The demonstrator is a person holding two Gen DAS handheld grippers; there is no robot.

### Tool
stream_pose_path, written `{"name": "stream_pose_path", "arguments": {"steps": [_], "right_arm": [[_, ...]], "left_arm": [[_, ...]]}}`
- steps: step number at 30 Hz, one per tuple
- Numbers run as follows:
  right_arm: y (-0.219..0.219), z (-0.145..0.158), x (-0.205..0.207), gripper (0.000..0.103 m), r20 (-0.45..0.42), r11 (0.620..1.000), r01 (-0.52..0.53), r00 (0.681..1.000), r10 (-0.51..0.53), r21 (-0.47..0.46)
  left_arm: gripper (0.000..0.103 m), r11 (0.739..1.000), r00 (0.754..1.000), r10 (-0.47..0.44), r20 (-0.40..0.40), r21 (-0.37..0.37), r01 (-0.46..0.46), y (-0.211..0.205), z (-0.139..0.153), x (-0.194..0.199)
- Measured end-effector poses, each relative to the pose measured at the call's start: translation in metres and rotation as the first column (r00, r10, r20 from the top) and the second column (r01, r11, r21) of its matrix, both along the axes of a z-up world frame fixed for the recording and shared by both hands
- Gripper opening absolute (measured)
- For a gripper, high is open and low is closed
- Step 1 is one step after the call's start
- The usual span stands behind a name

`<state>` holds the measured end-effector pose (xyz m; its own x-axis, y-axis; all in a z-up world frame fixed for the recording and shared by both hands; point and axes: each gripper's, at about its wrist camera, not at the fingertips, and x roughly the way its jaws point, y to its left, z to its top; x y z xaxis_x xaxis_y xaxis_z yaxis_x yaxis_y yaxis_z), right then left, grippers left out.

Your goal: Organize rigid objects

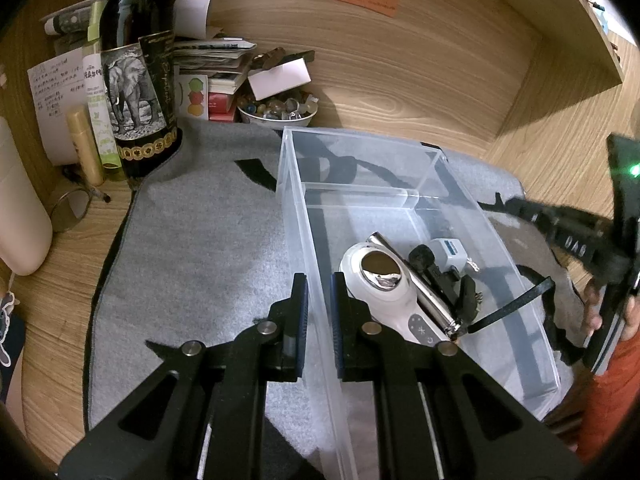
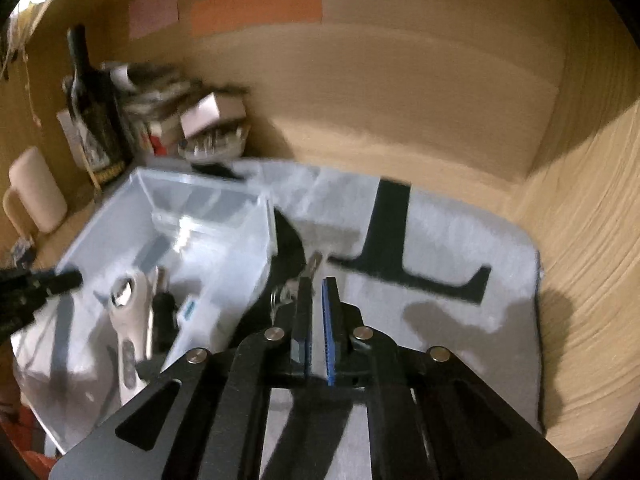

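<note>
A clear plastic bin (image 1: 296,184) sits on a grey felt mat (image 1: 192,248). Inside lie a white handheld device with a metal head (image 1: 384,280), a silver metal bar (image 1: 420,284), a black object (image 1: 440,276) and a small white charger cube (image 1: 450,250). My left gripper (image 1: 319,284) is shut on the bin's left wall (image 1: 316,308), one finger on each side. My right gripper (image 2: 318,284) is nearly closed beside the bin (image 2: 208,216), with metal keys (image 2: 296,280) just left of its fingertips; the blurred view does not show if it holds anything. The right gripper also shows in the left wrist view (image 1: 560,232).
A dark wine bottle with an elephant label (image 1: 138,80), tubes, stacked books, a bowl of beads (image 1: 278,110) and a cream bottle (image 1: 20,208) crowd the back left. Wooden walls enclose the desk. Black shapes mark the mat (image 2: 392,240).
</note>
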<state>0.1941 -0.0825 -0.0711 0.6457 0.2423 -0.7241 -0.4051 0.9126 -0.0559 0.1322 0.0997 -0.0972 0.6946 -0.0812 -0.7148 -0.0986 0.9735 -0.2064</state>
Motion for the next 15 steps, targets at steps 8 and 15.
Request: {"name": "stream_pose_path", "arguments": {"steps": [8,15], "right_arm": [[0.016,-0.044,0.006,0.032,-0.103,0.994,-0.075,0.992,0.067,-0.079],[0.024,-0.064,0.029,0.031,-0.167,0.994,-0.082,0.984,0.070,-0.069]], "left_arm": [[0.010,1.000,1.000,0.001,-0.003,-0.006,-0.001,0.001,0.001,0.000],[0.010,1.000,1.000,0.004,-0.005,0.000,-0.004,0.003,0.000,0.001]]}}
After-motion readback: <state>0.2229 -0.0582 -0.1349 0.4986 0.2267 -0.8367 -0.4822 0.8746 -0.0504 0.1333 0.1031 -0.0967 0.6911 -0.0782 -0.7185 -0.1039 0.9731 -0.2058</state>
